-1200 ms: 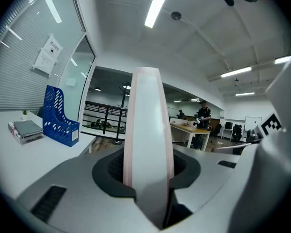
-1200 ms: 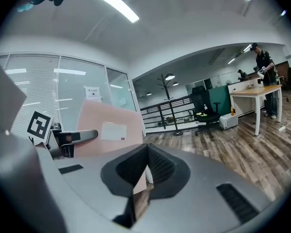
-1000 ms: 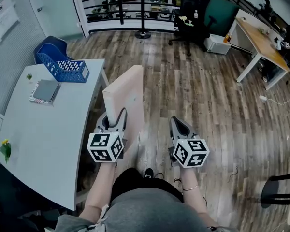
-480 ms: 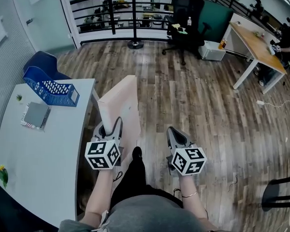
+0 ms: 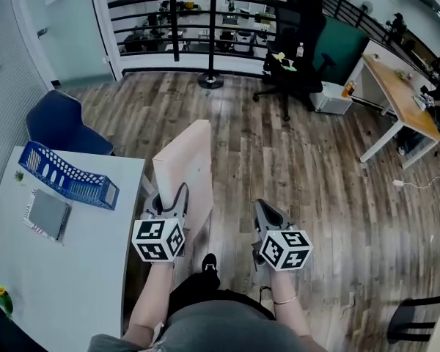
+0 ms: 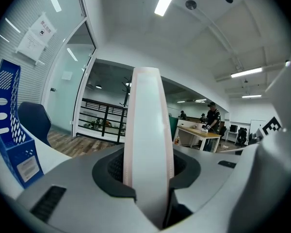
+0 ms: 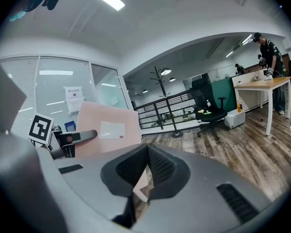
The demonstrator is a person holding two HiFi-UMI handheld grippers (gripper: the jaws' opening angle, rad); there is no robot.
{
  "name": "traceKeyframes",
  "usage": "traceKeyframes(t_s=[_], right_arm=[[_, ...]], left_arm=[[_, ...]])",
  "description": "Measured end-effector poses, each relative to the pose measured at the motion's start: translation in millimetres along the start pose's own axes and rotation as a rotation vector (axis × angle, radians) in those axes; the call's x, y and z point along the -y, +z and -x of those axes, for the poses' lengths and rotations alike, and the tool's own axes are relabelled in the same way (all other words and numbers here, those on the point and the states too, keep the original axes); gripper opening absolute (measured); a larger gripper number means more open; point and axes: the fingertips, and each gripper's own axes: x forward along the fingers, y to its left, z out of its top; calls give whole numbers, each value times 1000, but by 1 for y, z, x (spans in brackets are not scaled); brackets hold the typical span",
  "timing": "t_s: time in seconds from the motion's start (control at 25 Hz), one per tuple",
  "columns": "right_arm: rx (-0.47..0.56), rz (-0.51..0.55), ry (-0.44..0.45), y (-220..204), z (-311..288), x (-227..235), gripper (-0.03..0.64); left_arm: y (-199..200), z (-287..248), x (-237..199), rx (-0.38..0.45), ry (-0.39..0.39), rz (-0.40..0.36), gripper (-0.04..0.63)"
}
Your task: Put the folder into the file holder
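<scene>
The left gripper is clamping the lower edge of the pale pink flat card folder, its jaws pressing on both faces. The folder is standing upright on edge in the air over the wood floor, just off the edge of the white tabletop. The right gripper is hanging at about three o'clock of the left one, its jaws drawn together on nothing.

The blue slotted plastic file holder is sitting on the tabletop at about ten o'clock of the folder, well apart from it, so the step in hand looks like the carry across. To do it well:

- Swing the folder toward ten o'clock with it upright, so it is not flexing from a grip that low.
- Line its thin edge up with the holder's long opening before lowering (the left gripper view, where the holder is at nine o'clock, helps).
- Steady the light holder with the free right gripper.
- Release only once the folder is bottoming out, clear of the grey notebook.
</scene>
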Motion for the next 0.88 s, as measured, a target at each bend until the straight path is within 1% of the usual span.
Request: traceKeyframes(t_s=[0.16, 0.32, 0.44, 0.64, 0.88], right_arm=[[-22, -5, 27, 15, -50, -1, 8], [-51, -9, 63, 21, -88, -6, 8], [-68, 0, 103, 28, -117, -10, 8], [-94, 19, 189, 41, -170, -14, 8], [-157, 63, 355, 62, -250, -26, 8]], left_arm=[[15, -31, -23, 10, 8, 7, 150], [24, -48, -41, 13, 28, 18, 150], [31, -59, -57, 20, 58, 24, 150], [42, -76, -85, 46, 144, 38, 150], [66, -95, -122, 116, 303, 65, 150]])
